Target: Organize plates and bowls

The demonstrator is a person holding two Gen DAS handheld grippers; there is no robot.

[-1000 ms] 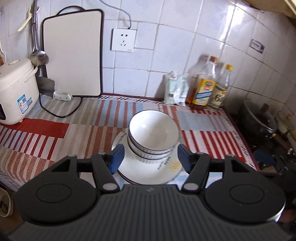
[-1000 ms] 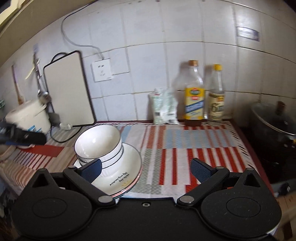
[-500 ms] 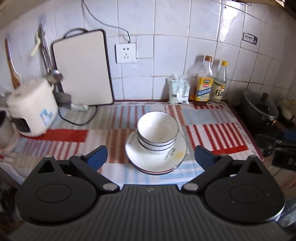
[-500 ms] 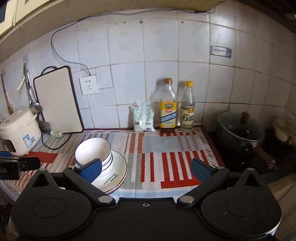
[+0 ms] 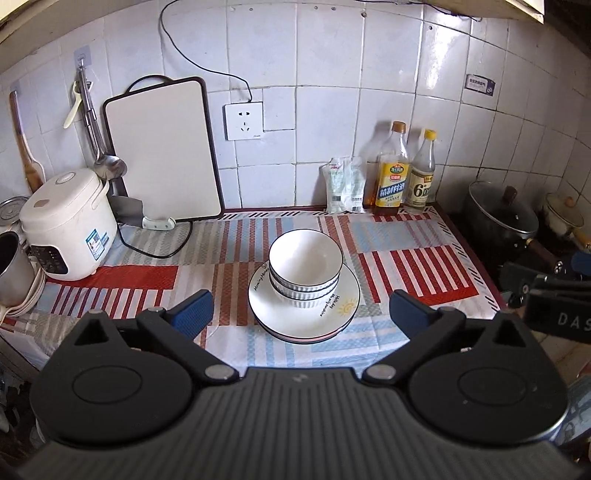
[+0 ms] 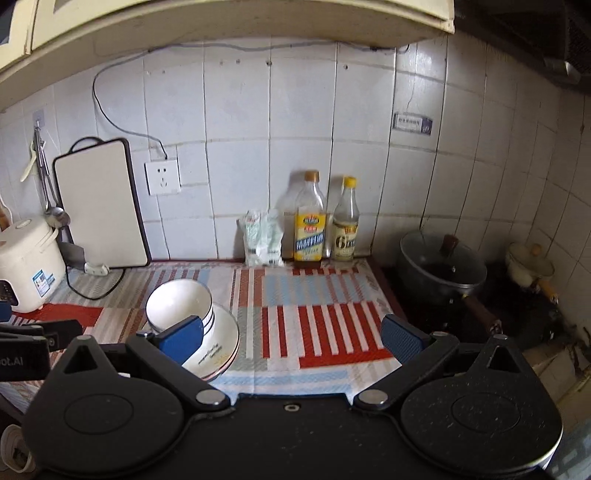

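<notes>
Holding both hand-held grippers wide, empty: left hand-held gripper (image 5: 298,309), jaws just opened, nothing between; right hand-held gripper (image 6: 291,339). Bowls (image 5: 305,266) nested on plates (image 5: 308,321) ahead of me; stacking looks done, next only checking.

A home kitchen is shown: white wall tiles (image 5: 325,107), a rice cooker (image 5: 68,225), a cutting board (image 5: 162,151), oil bottles (image 5: 393,173) and a lidded pot (image 5: 502,216).

White glazed wall tiles (image 5: 325,55) are seen behind the desk (image 5: 406,236), which is covered by a striped patchwork cloth. A socket (image 6: 162,178) is mounted on the wall, and a cream cabinet (image 6: 221,22) is hung overhead.
</notes>
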